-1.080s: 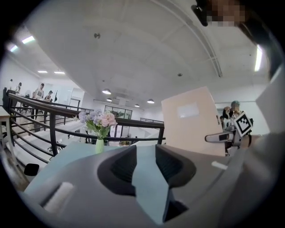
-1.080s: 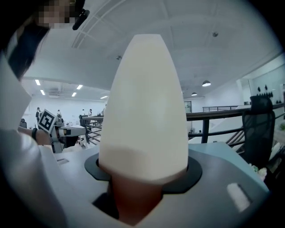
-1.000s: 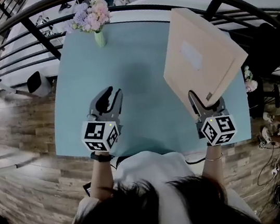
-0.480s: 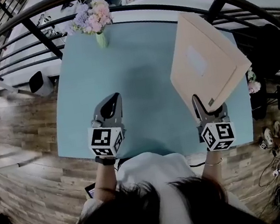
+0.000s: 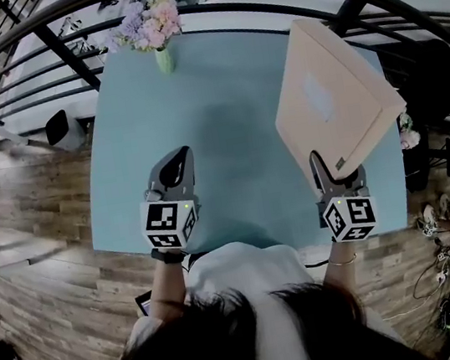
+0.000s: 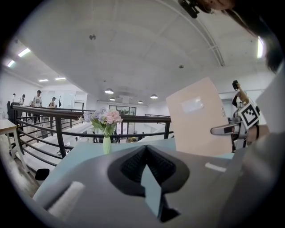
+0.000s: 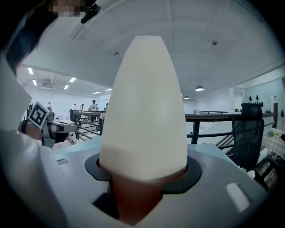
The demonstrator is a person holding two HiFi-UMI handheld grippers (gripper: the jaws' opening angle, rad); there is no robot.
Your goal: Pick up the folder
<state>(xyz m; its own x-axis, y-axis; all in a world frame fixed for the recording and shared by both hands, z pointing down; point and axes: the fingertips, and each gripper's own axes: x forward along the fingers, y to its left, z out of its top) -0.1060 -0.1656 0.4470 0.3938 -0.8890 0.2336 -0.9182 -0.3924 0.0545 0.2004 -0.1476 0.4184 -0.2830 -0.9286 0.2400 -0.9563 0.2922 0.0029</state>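
Observation:
A tan folder with a pale label is held tilted above the right side of the teal table. My right gripper is shut on its near corner. In the right gripper view the folder stands edge-on between the jaws and fills the middle. My left gripper hovers over the table's near left part, jaws shut with nothing in them. The left gripper view shows the folder upright to the right, with the right gripper at its lower edge.
A green vase of pink and lilac flowers stands at the table's far edge. A black metal railing curves behind the table. A dark office chair sits off to the right. Wooden floor lies on the left.
My left gripper's jaws have gone from open to shut. The folder and the right gripper have hardly moved.

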